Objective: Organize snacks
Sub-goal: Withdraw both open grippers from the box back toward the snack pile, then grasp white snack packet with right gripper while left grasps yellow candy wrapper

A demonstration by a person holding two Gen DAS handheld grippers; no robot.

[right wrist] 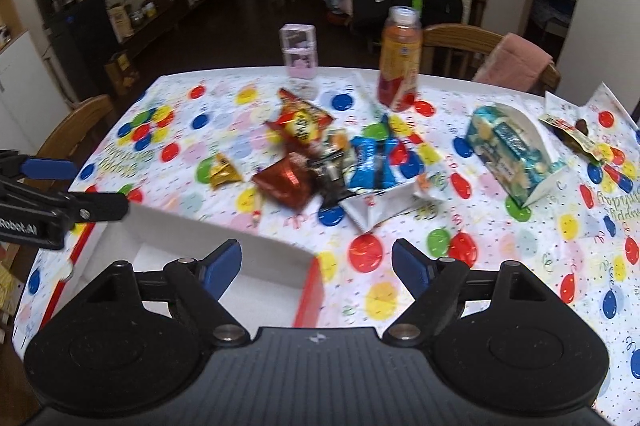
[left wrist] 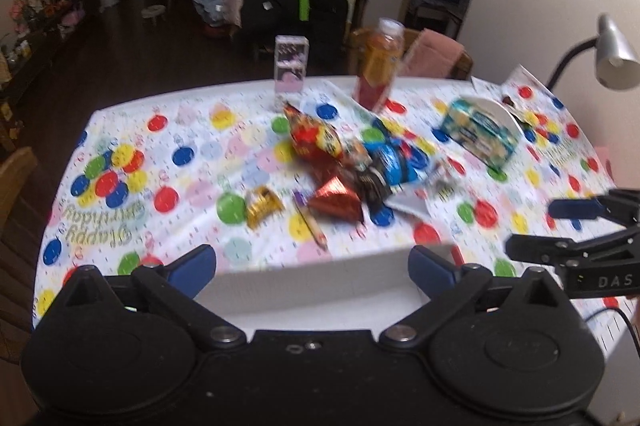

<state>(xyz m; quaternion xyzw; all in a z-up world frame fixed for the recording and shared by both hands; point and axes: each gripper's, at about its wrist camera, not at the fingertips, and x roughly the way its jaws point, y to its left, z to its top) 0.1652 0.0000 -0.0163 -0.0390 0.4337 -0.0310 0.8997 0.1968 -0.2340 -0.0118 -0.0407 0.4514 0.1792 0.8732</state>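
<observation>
left gripper (left wrist: 312,268): jaws spread wide, nothing between them, hanging right over the white box; in the right wrist view it pokes in from the left edge (right wrist: 86,185)
right gripper (right wrist: 316,266): wide open too and empty, its left finger over the box corner, its right finger over bare tablecloth; in the left wrist view it shows at the right edge (left wrist: 532,230)
white box (right wrist: 224,246): open top, red outer sides, empty as far as I can see, sitting directly under and in front of both grippers
snack pile (right wrist: 320,161): straight ahead of both grippers, past the far wall of the box, everything touching or overlapping
red chip bag (right wrist: 300,123): far end of the pile
shiny red packet (right wrist: 286,183): near end of the pile, closest to the box
blue cookie pack (right wrist: 370,161): right side of the pile, lying on a white wrapper
gold wrapped candy (right wrist: 222,171): just left of the pile, ahead of the left gripper, on its own
pencil-like stick (left wrist: 310,222): between the gold candy and the red packet, kinda blurry
blue-green pack (right wrist: 508,149): ahead and to the right of the right gripper, leaning in a white holder
orange drink bottle (right wrist: 400,61): upright at the far edge, beyond the pile
clear pink box (right wrist: 300,51): upright, left of the bottle
tablecloth (right wrist: 520,246): balloon birthday print, covers the whole table
</observation>
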